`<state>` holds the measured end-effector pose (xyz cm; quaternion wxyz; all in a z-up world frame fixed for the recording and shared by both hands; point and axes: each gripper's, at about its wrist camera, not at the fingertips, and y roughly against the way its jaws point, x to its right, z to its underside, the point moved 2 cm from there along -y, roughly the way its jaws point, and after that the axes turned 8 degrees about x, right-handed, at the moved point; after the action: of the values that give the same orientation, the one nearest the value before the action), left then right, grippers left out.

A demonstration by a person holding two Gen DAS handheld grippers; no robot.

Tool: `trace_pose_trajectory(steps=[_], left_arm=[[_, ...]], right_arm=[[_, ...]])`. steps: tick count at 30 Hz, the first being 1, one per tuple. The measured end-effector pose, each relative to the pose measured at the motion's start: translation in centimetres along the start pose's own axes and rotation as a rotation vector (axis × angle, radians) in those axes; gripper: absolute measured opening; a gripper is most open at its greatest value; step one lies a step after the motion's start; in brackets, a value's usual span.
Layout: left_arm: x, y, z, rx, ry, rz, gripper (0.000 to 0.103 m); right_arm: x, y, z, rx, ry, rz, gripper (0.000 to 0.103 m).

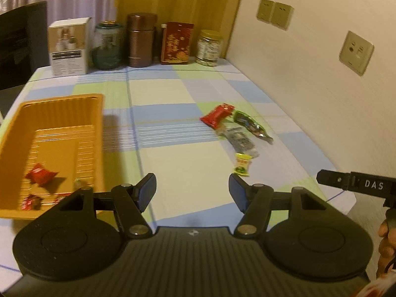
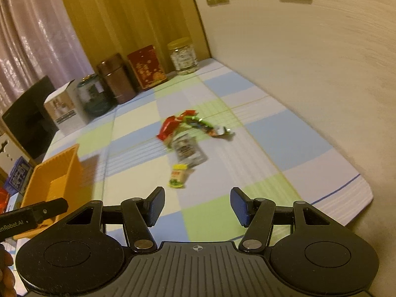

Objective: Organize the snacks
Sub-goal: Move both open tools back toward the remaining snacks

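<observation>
Between my orange tray (image 1: pixel 97 133) on the left and the loose snack packets (image 1: pixel 237 133) toward the right lies a wide bare strip of checked cloth (image 1: pixel 173 113) — room for either gripper to pass. The wall (image 1: pixel 309 79) closes the right side. Along the far edge, boxes and jars (image 1: pixel 141 40) stand in a row — well apart from the packets.

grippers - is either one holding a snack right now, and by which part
Nothing is held. The left gripper and right gripper are both open and empty; the yellow snack packet lies on the table.
</observation>
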<state>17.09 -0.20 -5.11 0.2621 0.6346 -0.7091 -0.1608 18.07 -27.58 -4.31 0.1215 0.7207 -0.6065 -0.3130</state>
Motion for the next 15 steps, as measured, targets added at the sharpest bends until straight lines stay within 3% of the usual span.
trace_pose_trajectory(steps=[15], left_arm=[[5.2,-8.5,0.5,-0.07,-0.084,0.118,0.061]], right_arm=[[3.1,-4.4,-1.4,-0.005,0.06,-0.014,0.059]])
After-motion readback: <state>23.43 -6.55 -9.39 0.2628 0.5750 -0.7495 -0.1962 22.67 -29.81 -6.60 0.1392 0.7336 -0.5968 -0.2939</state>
